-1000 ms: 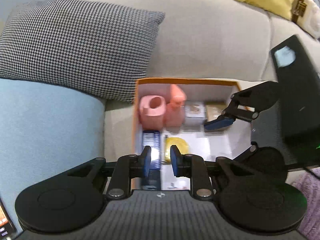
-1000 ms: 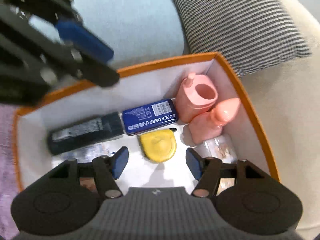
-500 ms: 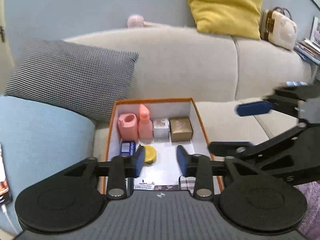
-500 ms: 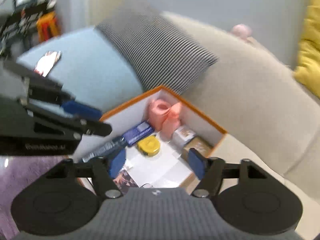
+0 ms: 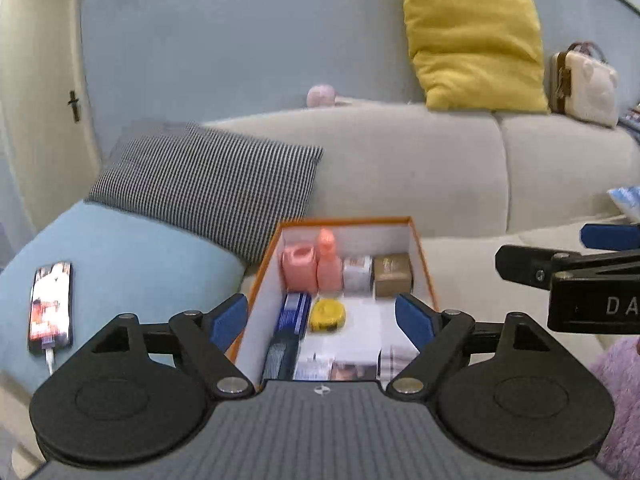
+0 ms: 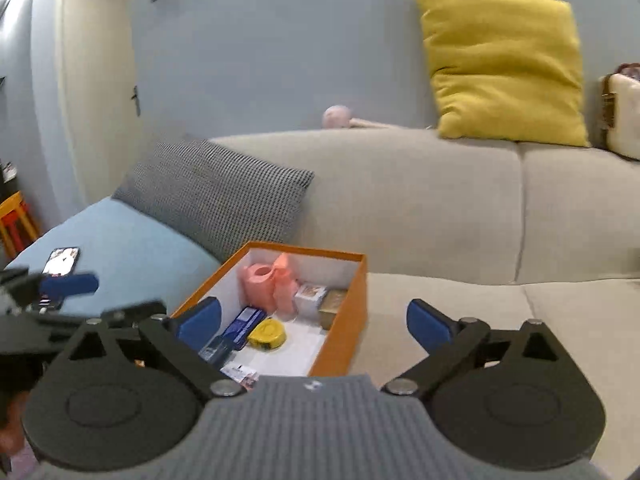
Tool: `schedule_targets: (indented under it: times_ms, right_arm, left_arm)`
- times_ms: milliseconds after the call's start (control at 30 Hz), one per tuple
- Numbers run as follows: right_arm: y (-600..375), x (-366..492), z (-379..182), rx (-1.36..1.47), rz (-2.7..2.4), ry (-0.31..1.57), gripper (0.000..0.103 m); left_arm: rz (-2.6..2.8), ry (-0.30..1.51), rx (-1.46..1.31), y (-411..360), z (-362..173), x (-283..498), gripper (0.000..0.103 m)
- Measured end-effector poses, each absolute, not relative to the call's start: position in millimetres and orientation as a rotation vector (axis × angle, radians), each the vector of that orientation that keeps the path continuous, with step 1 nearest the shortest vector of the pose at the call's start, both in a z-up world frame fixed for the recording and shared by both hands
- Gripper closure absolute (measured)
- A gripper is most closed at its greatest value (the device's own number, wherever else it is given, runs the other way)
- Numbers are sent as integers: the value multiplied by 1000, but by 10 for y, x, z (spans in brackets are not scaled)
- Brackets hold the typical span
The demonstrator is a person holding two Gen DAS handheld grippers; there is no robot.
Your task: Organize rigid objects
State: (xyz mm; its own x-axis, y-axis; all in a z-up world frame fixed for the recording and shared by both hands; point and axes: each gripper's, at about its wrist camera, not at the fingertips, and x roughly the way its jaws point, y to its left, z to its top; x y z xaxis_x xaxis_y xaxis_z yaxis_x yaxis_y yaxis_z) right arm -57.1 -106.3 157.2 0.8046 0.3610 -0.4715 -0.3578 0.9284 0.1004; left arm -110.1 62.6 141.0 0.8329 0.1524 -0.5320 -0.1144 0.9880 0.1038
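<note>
An orange box (image 5: 423, 264) with white inside walls sits on the beige sofa seat. In it stand a pink jug (image 5: 298, 268), a pink bottle (image 5: 329, 264), a small white carton (image 5: 357, 274) and a brown carton (image 5: 392, 274). A yellow tape measure (image 5: 328, 314), a blue tin (image 5: 295, 312) and a dark tube (image 5: 280, 356) lie nearer. My left gripper (image 5: 322, 320) hovers back from the box, its jaws opening wide with nothing held. My right gripper (image 6: 314, 324) hangs to the right of the box (image 6: 344, 332), jaws also opening and empty.
A phone (image 5: 52, 306) lies on the light blue cushion at the left. A houndstooth pillow (image 5: 208, 184) leans behind the box. A yellow pillow (image 5: 472, 44) and a cream bag (image 5: 580, 84) rest on the sofa back. Purple fluffy fabric (image 5: 620, 380) shows at the right.
Both grippers have drawn back and up from inside the box, and their jaws have spread wide. The right view has rolled level. The box's contents stay put.
</note>
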Motion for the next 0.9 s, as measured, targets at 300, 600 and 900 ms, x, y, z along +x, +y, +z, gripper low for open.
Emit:
schedule_targets:
  times_ms: [300,600,900]
  right_arm:
    - [-1031,-561,1062,31,301,630,3]
    - [-1056,-647,845,-24,285,678,3]
    - [-1175,-662,862,8,264,678,3]
  left_arm:
    - [176,691,36,647,988,-1100,5]
    - [174,729,-38,625,821,-1096,5]
    - [163,711,2,508,887,-1123,5]
